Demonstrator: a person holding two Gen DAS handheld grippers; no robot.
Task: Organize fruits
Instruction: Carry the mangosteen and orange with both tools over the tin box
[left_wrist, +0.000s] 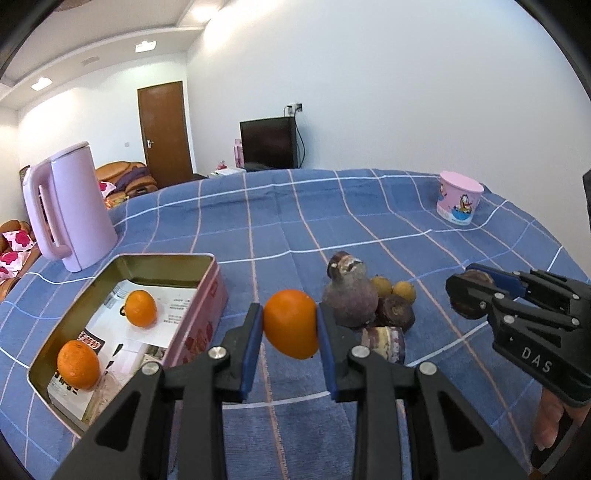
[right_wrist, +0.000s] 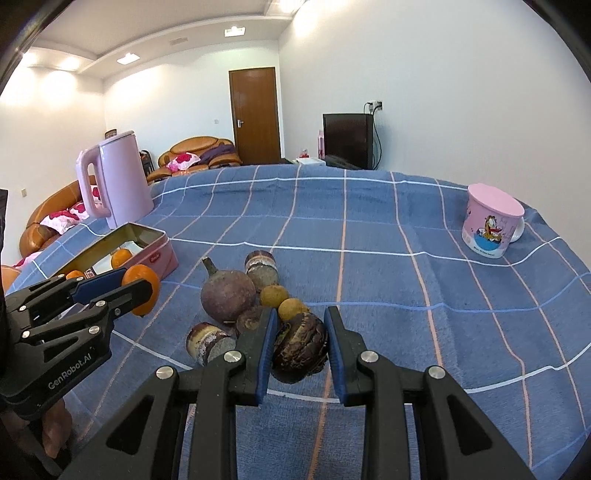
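Left gripper (left_wrist: 290, 325) level above blue checked cloth (left_wrist: 369, 221), pads clamped on orange (left_wrist: 291, 323) just right of pink tin (left_wrist: 192, 325). Right gripper (right_wrist: 300, 341) low beside fruit pile, pads gripping dark wrinkled fruit (right_wrist: 300, 341).

orange (left_wrist: 291, 324) held aloft | two oranges (left_wrist: 140, 308) in tin (left_wrist: 192, 328) | dark fruit (right_wrist: 300, 347) gripped
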